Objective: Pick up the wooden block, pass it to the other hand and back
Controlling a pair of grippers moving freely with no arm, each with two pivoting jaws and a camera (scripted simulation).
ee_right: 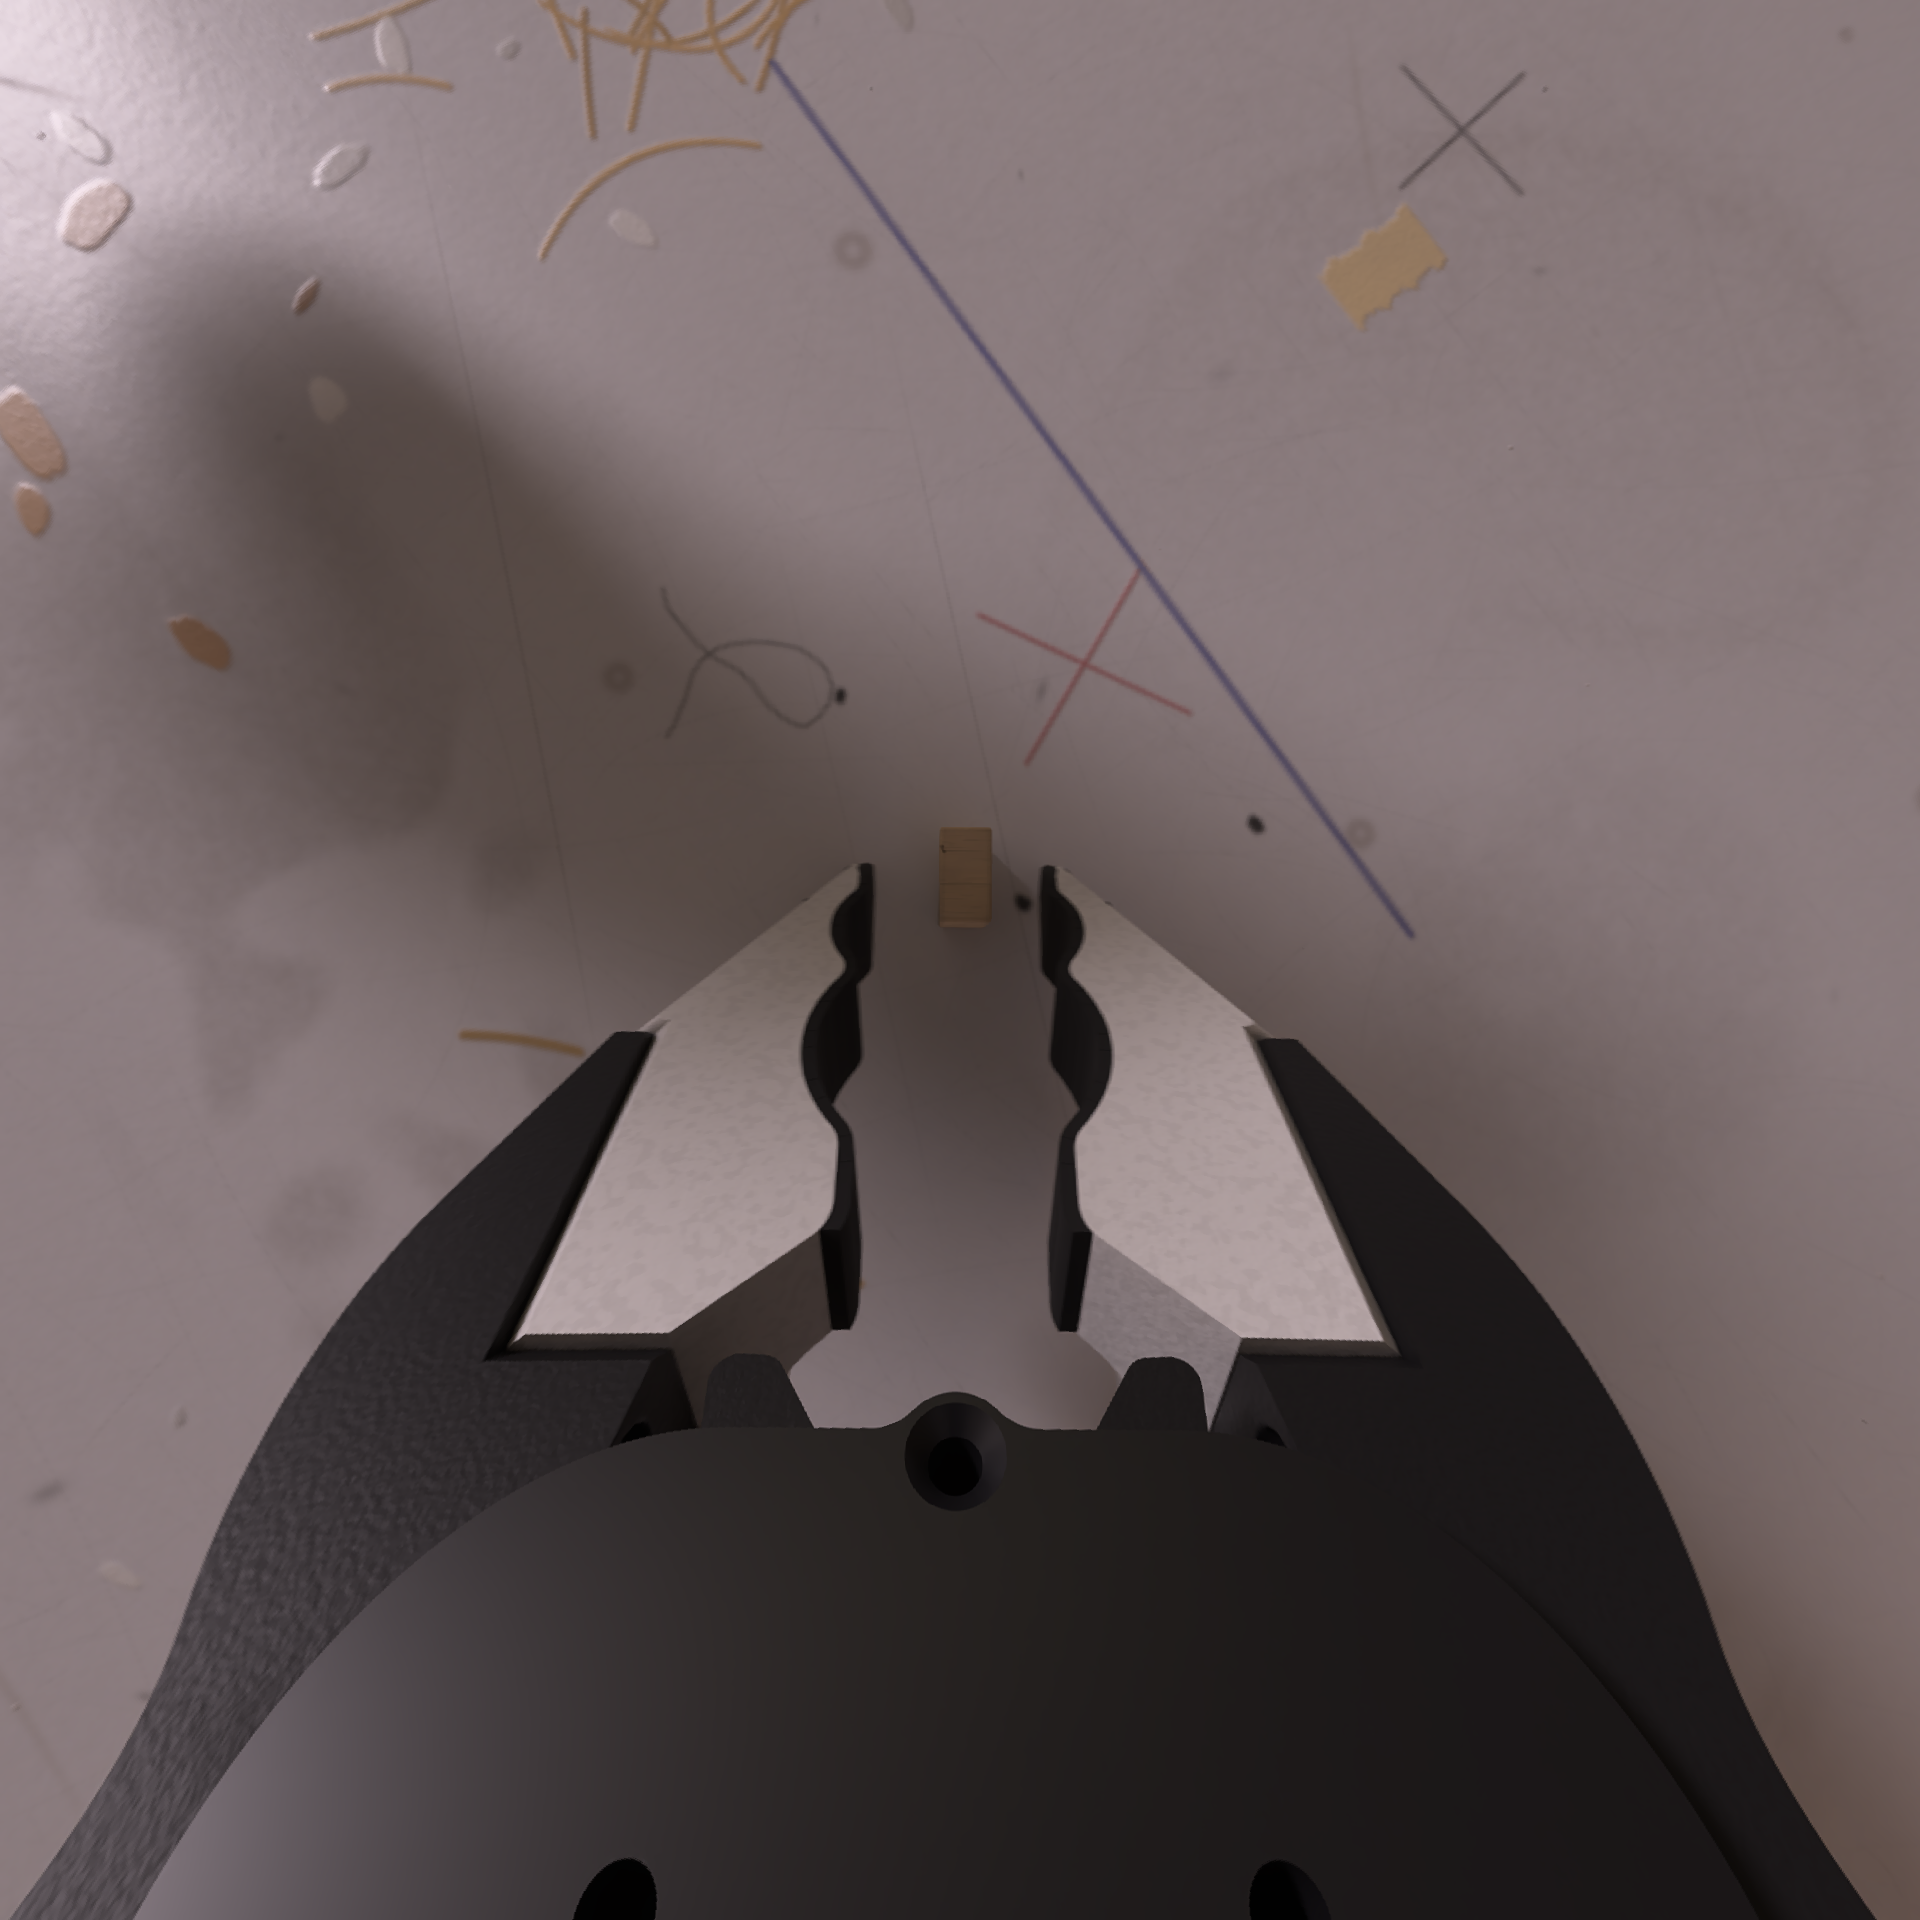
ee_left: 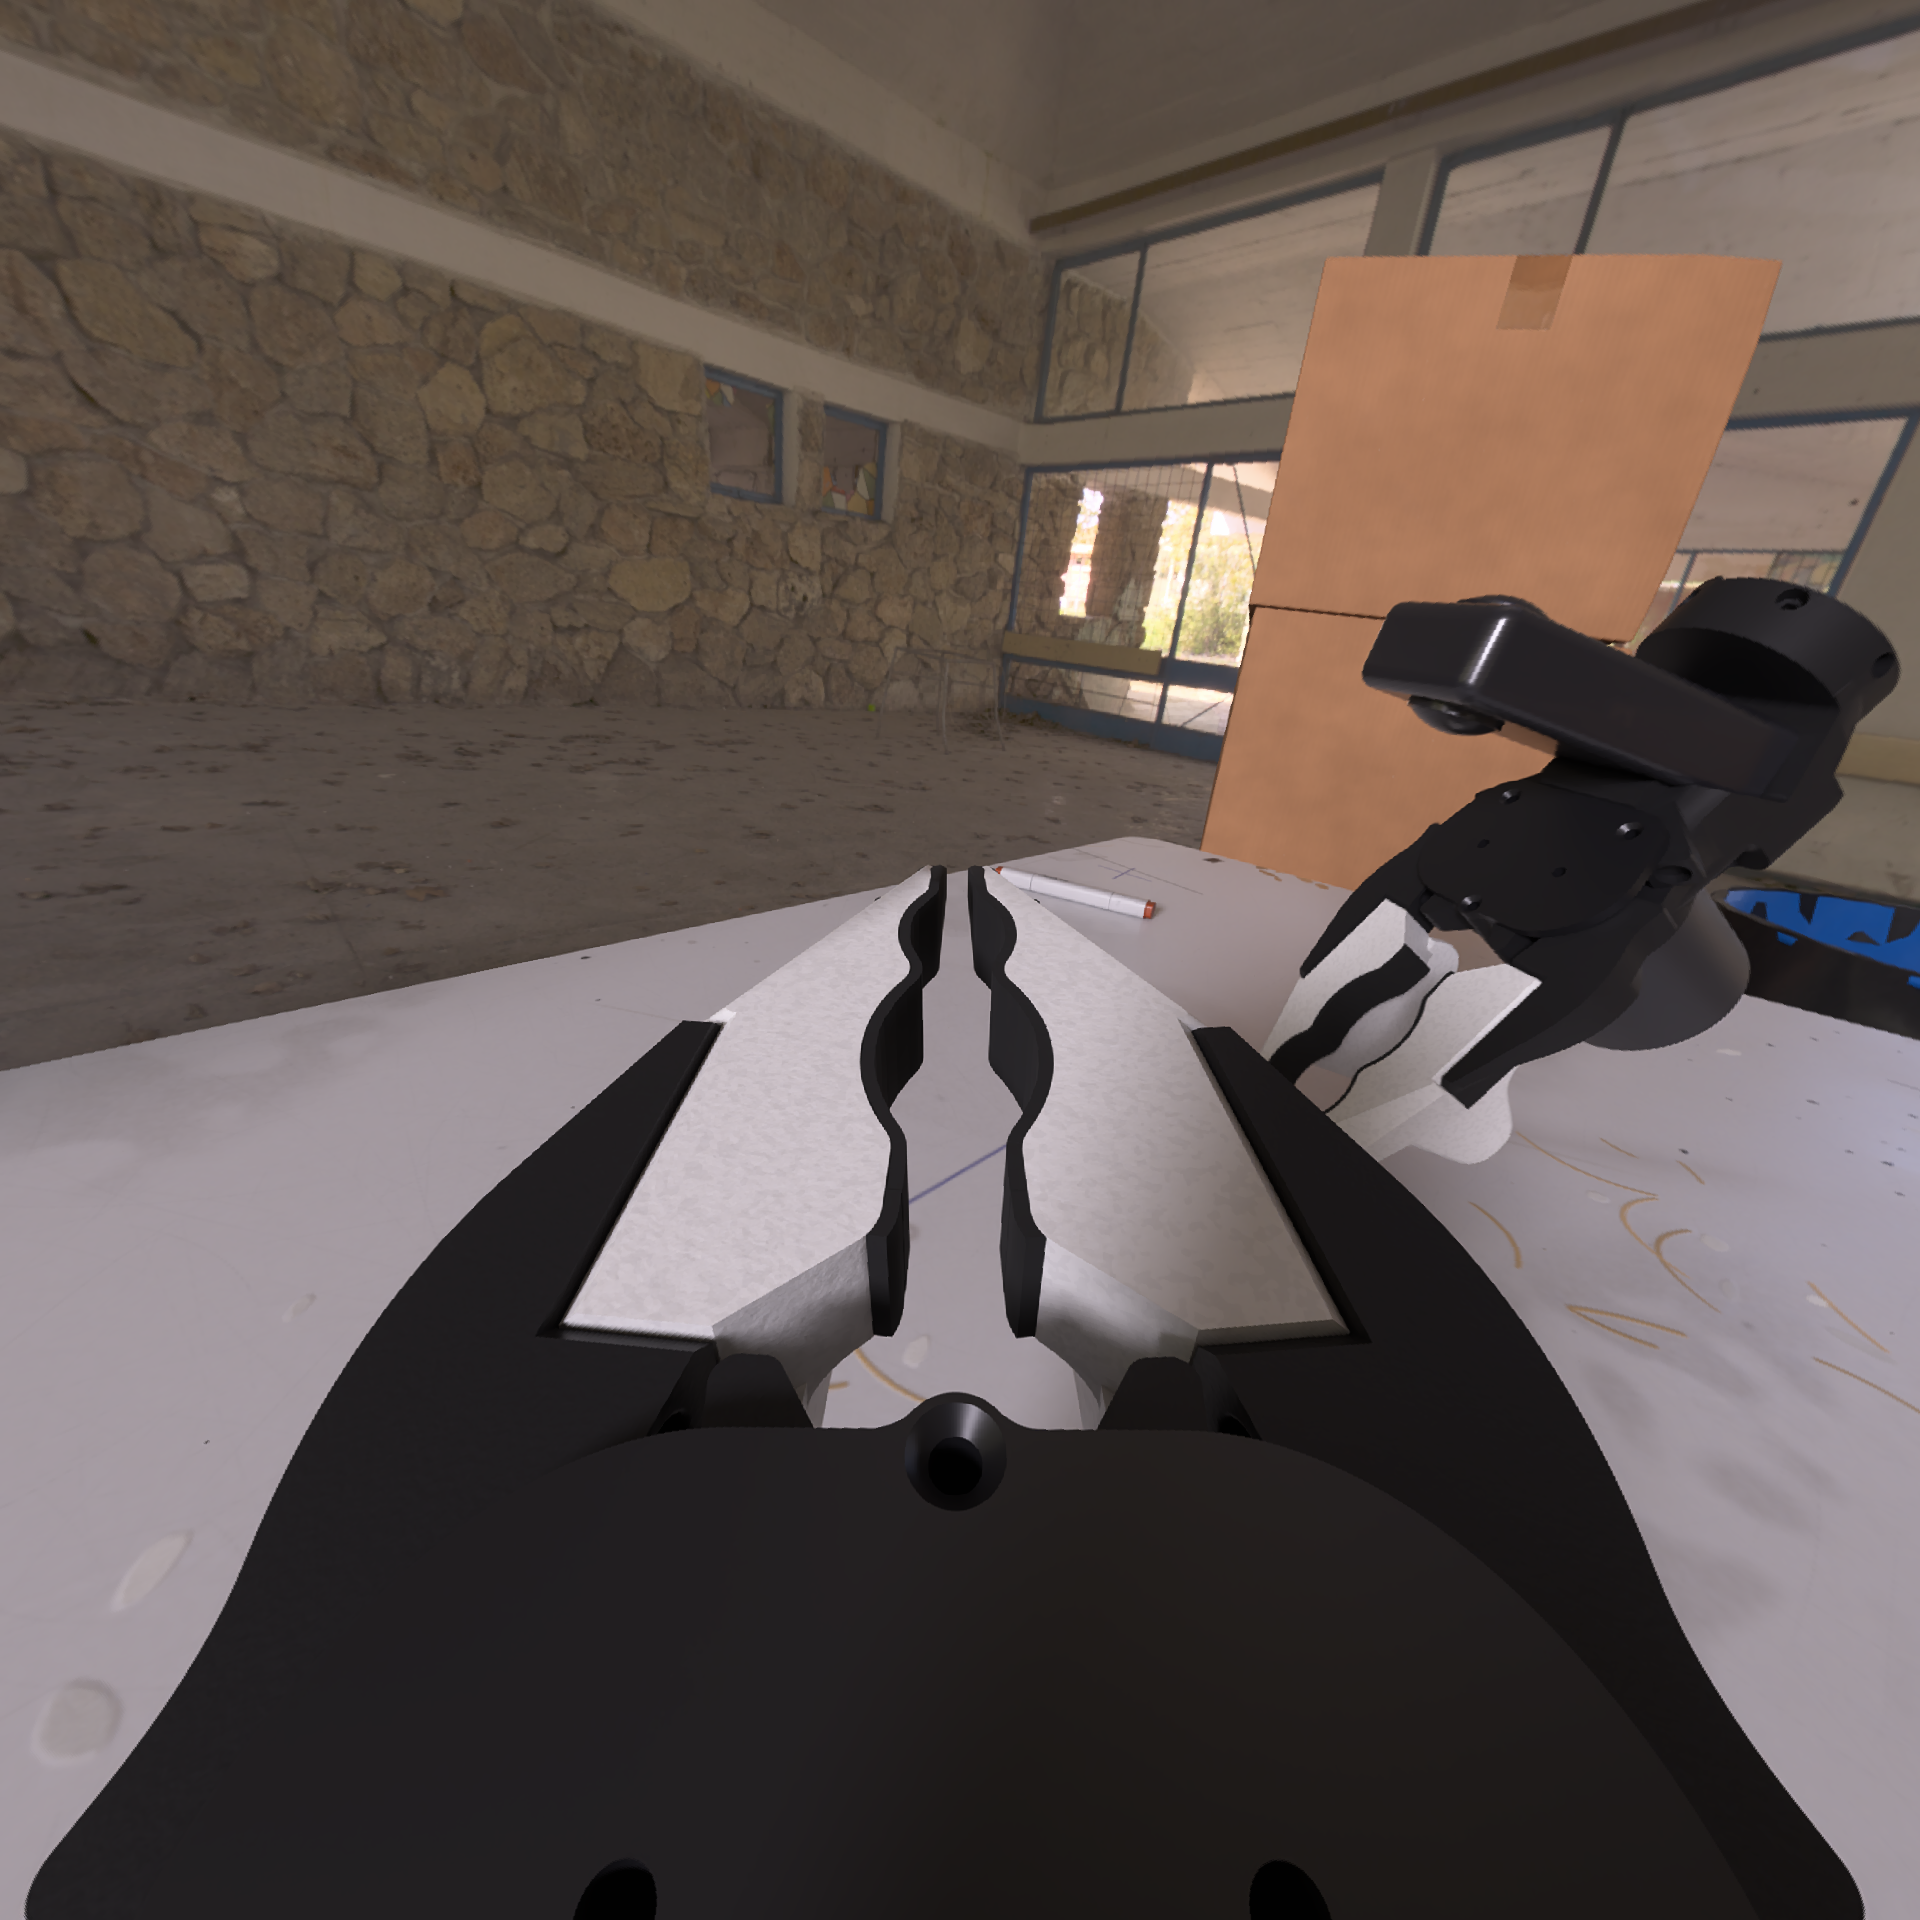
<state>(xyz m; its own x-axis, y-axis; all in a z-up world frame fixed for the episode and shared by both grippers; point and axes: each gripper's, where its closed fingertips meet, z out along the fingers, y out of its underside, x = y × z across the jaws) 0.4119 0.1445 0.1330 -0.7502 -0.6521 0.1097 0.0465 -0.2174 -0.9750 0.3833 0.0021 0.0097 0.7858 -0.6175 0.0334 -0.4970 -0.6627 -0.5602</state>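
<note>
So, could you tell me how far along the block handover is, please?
Nothing looks done yet: the block sits on the table. In hand: the right tool is open and pointing down, the block just beyond its tips. The left tool is nearly shut and empty. Grasp, lift and both passes remain.

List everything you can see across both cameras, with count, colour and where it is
Wooden block: one, tan, on the table just beyond the right tongs' tips.
Marker: one, white with orange cap, far table edge.
Cardboard box: one, brown, upright at the table's far side.
Bowl: one, blue and black, right edge, mostly hidden.
Table: one, white, scuffed and marked.
Left tongs: nearly closed, empty.
Right tongs: open, pointing down over the block.
</note>
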